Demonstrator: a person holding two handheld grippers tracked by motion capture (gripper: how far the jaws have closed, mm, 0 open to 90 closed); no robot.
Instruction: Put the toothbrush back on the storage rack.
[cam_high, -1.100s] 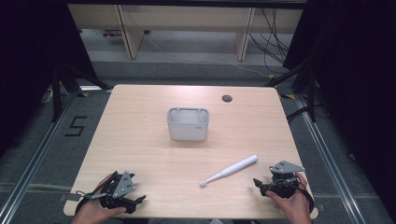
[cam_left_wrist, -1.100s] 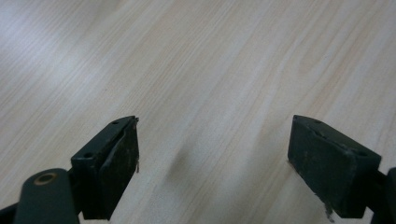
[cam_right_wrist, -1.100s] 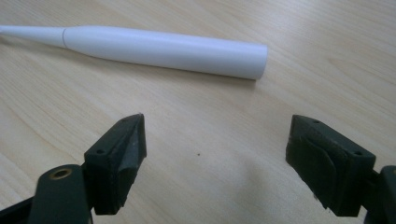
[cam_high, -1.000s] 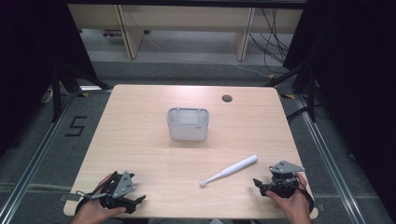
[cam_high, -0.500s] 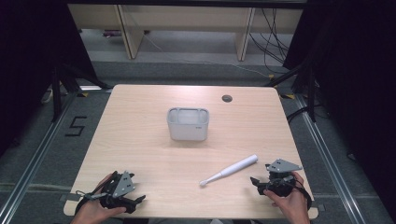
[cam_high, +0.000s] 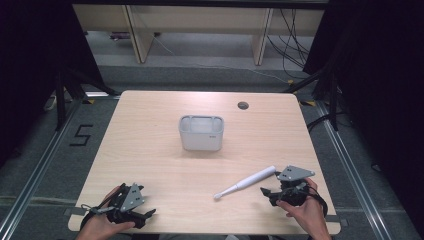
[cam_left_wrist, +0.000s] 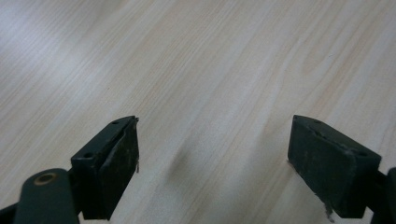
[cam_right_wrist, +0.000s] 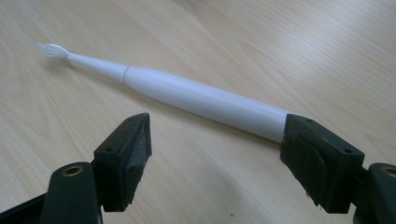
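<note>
At the left near corner of the table (cam_high: 150, 130) your left gripper (cam_high: 131, 210) rests low over the wood, and in the left gripper view its jaws stand wide apart with nothing between them but bare wooden surface. Nothing lies close to it; the nearest thing, the grey container (cam_high: 201, 132), stands well apart from it, toward the middle of the table and farther from you. This container is an open box with straight walls, and I cannot tell if something is inside. Beyond it, near the far edge, there is a small dark round hole (cam_high: 243, 105) in the tabletop. Going to the right, the white toothbrush (cam_high: 246, 182) lies flat on the wood in front of the container, at an angle, with its bristle head toward the left and its thick handle toward the right. Your right gripper (cam_high: 272, 192) is just beside the handle end; in the right gripper view its jaws are spread open, the handle end passes behind the right jaw, and the jaws do not hold the toothbrush. Nothing stands between this gripper and the toothbrush.
</note>
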